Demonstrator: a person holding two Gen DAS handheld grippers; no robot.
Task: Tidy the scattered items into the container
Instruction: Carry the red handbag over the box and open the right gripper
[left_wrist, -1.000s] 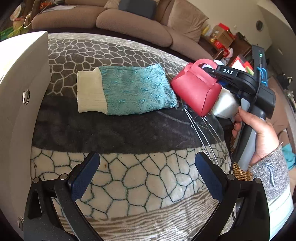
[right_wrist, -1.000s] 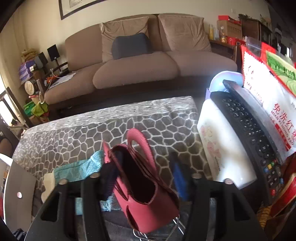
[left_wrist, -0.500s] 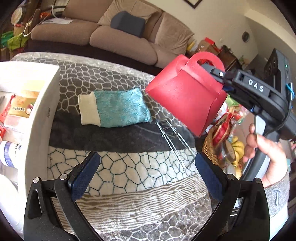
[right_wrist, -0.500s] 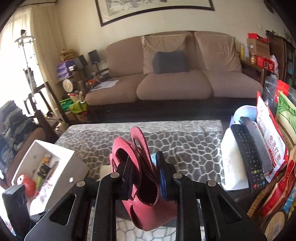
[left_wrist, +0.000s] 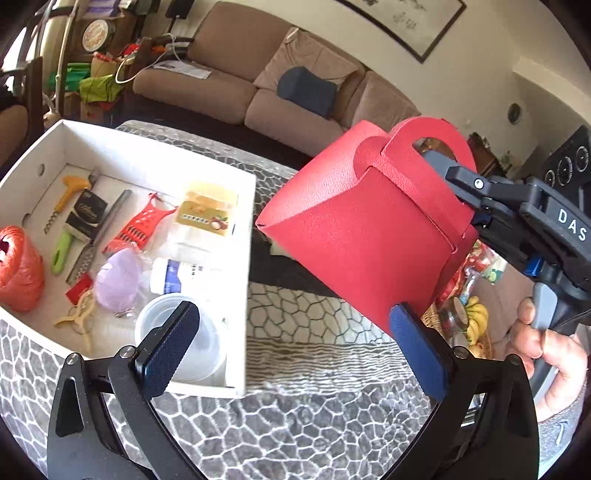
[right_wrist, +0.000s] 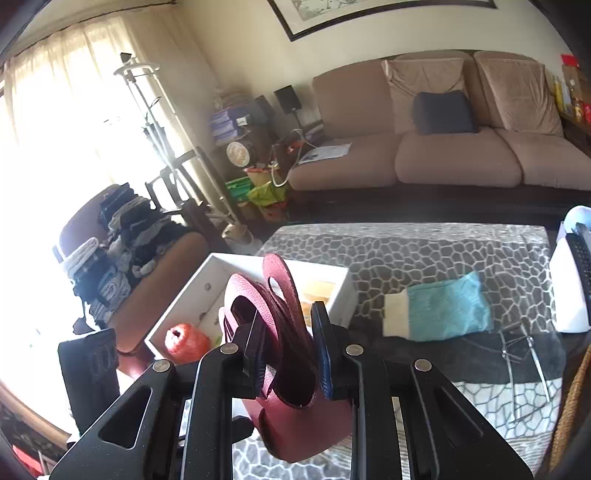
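A small red bag (left_wrist: 365, 229) hangs in the air by its handles, my right gripper (right_wrist: 288, 354) shut on them; the bag (right_wrist: 295, 421) dangles below the jaws. In the left wrist view it floats just right of the white box (left_wrist: 243, 266), which holds several items: an orange twine ball (left_wrist: 18, 269), a grater, a purple pouch, a clear tub. My left gripper (left_wrist: 291, 350) is open and holds nothing, low over the patterned blanket in front of the box. A teal sock (right_wrist: 439, 310) and a wire hanger (right_wrist: 524, 354) lie on the blanket to the right.
The blanket (left_wrist: 295, 435) covers a low table. A white device with a remote (right_wrist: 572, 280) stands at the table's right end, a wicker basket with bananas (left_wrist: 476, 321) beside it. A brown sofa (right_wrist: 461, 155) stands behind; a chair piled with clothes (right_wrist: 114, 258) is on the left.
Both grippers rose and swung left. The red bag was carried from over the sock to beside the white box, whose contents have come into view.
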